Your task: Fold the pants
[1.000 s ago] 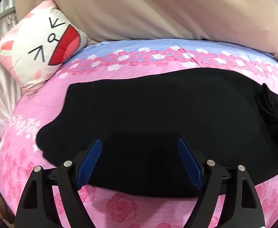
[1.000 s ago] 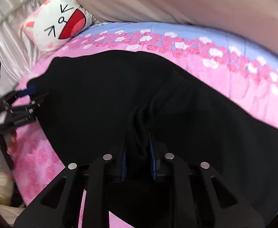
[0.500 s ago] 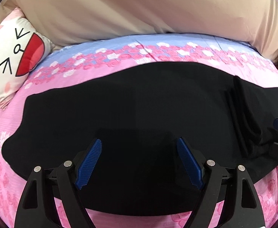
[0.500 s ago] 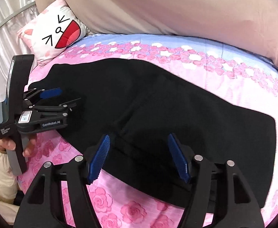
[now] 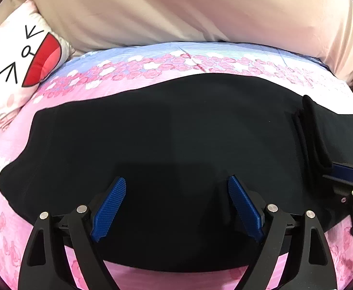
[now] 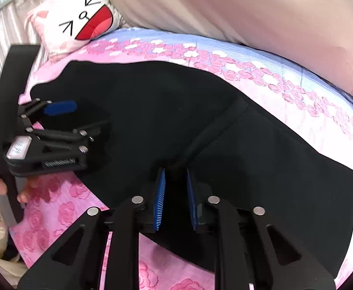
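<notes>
Black pants (image 5: 164, 145) lie flat across the pink flowered bed, also in the right wrist view (image 6: 152, 111). My left gripper (image 5: 176, 183) is open and empty, hovering over the near edge of the pants; it also shows at the left in the right wrist view (image 6: 80, 118). My right gripper (image 6: 175, 171) has its blue pads close together on a raised fold of the pants near the waistband seam. It shows at the right edge of the left wrist view (image 5: 331, 171), beside a bunched ridge of cloth (image 5: 314, 135).
A white cat-face pillow (image 5: 22, 65) lies at the back left, also in the right wrist view (image 6: 80, 21). A beige blanket (image 5: 188, 12) lies along the far side. The pink bedsheet (image 5: 133, 62) surrounds the pants.
My right gripper went from shut to open half a second ago, and has now closed on a fold of the pants by the seam. The left gripper stayed open and shifted slightly over the pants.
</notes>
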